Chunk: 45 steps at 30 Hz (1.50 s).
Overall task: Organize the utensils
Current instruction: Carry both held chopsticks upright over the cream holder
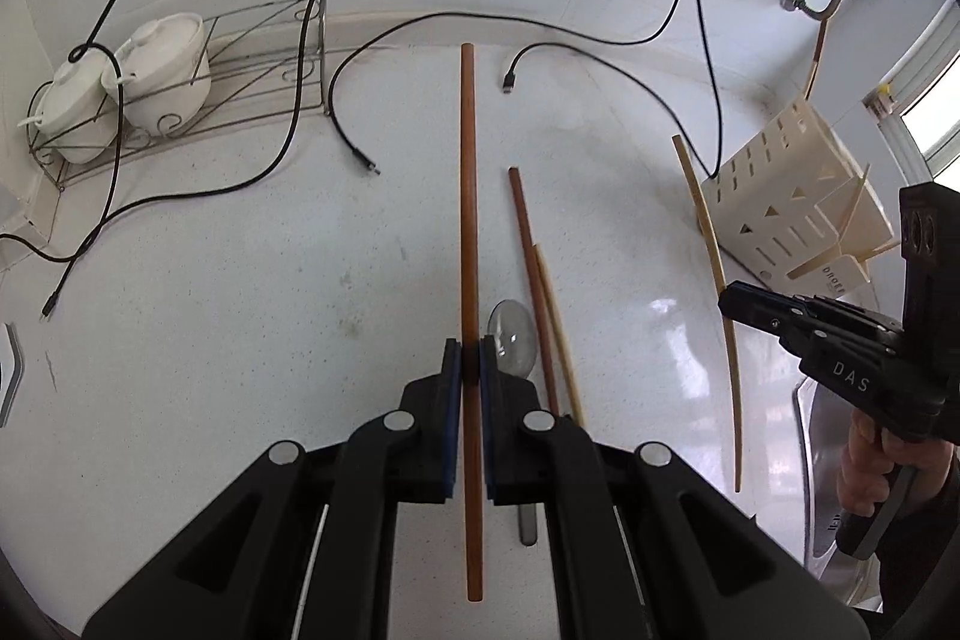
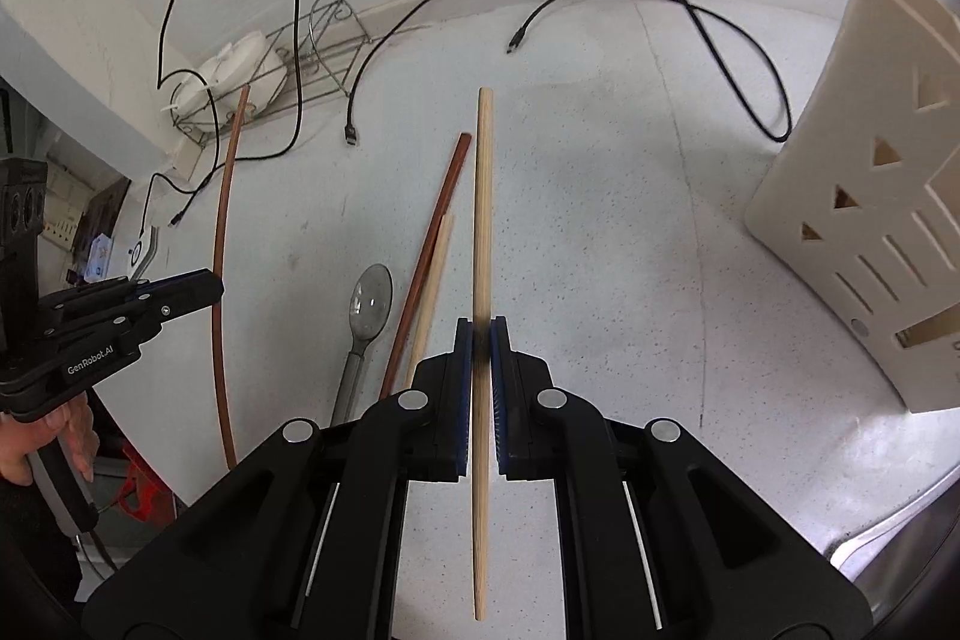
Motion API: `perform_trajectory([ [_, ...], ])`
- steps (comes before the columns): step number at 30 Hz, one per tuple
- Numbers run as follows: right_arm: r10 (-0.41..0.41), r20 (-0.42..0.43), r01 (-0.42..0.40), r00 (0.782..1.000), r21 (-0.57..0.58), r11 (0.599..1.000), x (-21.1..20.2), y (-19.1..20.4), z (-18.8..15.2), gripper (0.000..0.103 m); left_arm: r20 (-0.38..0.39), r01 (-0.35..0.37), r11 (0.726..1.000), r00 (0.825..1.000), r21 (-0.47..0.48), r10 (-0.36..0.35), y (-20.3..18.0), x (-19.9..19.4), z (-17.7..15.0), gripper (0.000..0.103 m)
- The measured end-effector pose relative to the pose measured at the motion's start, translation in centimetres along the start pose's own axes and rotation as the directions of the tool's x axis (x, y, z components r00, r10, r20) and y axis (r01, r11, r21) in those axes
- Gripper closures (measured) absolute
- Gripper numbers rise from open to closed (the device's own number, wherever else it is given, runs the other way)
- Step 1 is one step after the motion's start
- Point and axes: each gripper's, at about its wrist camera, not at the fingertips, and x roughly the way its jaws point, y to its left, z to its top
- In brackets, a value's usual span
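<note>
Left tongs [image 1: 470, 364] clenched on dark brown chopstick [image 1: 469, 220], pads pinching it roughly mid-length, stick running straight ahead between the fingers and lifted off the surface [image 1: 210, 310]. Right tongs [image 2: 480, 340] clenched on pale bamboo chopstick [image 2: 483, 220], same kind of grip, stick also off the surface. Both tongs pointing steeply down at the white speckled surface.

Remaining on the surface between the two tongs: second brown chopstick [image 2: 429, 256] and second pale chopstick [image 2: 433, 280], lying side by side and touching near their lower ends, angled slightly. Clear-bowled spoon [image 2: 367, 316] with grey handle just left of that pair in the right wrist view, bowl pointing away.

Cream utensil holder [image 2: 870, 220] with slot and triangle cutouts standing at right, near the right tongs, well apart from the loose pair. A few pale sticks already poking out of the holder in the left wrist view.

Wire rack [image 1: 180, 100] with two white lidded pots [image 1: 162, 70] at far left against the wall. Black cables [image 1: 420, 34] trailing across the wall and surface, loose plug ends lying near the far chopstick tips. Hand [image 1: 870, 466] visible gripping the right tongs' handle.
</note>
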Motion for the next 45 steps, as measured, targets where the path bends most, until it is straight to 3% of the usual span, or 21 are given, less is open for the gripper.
perform_trajectory([
  [5, -0.067, 0.174, 0.064, 0.982, 0.022, 0.998, -4.8, -0.9, -0.3, 0.097, 0.111, 0.064, 0.997, 0.991, 0.048, -0.069, -2.3, -2.0, 1.8, 0.097],
  [10, -0.169, 0.349, 0.160, 0.922, 0.052, 0.986, -9.1, -2.2, -1.1, 0.097, 0.226, 0.104, 0.989, 0.966, 0.105, -0.126, -4.6, -4.0, 2.9, 0.097],
  [18, -0.286, 0.570, 0.247, 0.770, 0.147, 0.958, -15.5, -4.7, -2.6, 0.097, 0.345, 0.140, 0.964, 0.914, 0.228, -0.214, -9.8, -5.4, 4.5, 0.097],
  [23, -0.364, 0.665, 0.295, 0.652, 0.219, 0.930, -18.7, -6.1, -3.1, 0.097, 0.401, 0.186, 0.944, 0.870, 0.273, -0.287, -12.4, -6.3, 6.0, 0.097],
  [26, -0.388, 0.695, 0.300, 0.605, 0.252, 0.920, -20.4, -7.2, -3.3, 0.097, 0.416, 0.201, 0.936, 0.854, 0.290, -0.312, -14.1, -6.2, 6.8, 0.097],
  [29, -0.406, 0.721, 0.303, 0.562, 0.278, 0.912, -21.8, -8.2, -3.6, 0.097, 0.455, 0.210, 0.925, 0.822, 0.317, -0.342, -15.8, -6.5, 7.6, 0.097],
  [34, -0.441, 0.755, 0.330, 0.485, 0.309, 0.892, -23.5, -9.5, -3.7, 0.097, 0.542, 0.201, 0.904, 0.743, 0.377, -0.392, -18.5, -7.5, 8.6, 0.097],
  [39, -0.472, 0.782, 0.401, 0.407, 0.311, 0.862, -23.8, -10.0, -3.5, 0.097, 0.618, 0.206, 0.889, 0.654, 0.410, -0.437, -20.2, -7.9, 9.3, 0.097],
  [42, -0.481, 0.796, 0.442, 0.367, 0.306, 0.843, -23.5, -10.0, -3.7, 0.097, 0.634, 0.222, 0.879, 0.621, 0.422, -0.461, -21.2, -7.7, 9.9, 0.097],
  [45, -0.484, 0.812, 0.491, 0.327, 0.292, 0.821, -23.1, -9.8, -4.0, 0.097, 0.621, 0.226, 0.868, 0.621, 0.443, -0.479, -22.5, -6.9, 10.6, 0.097],
])
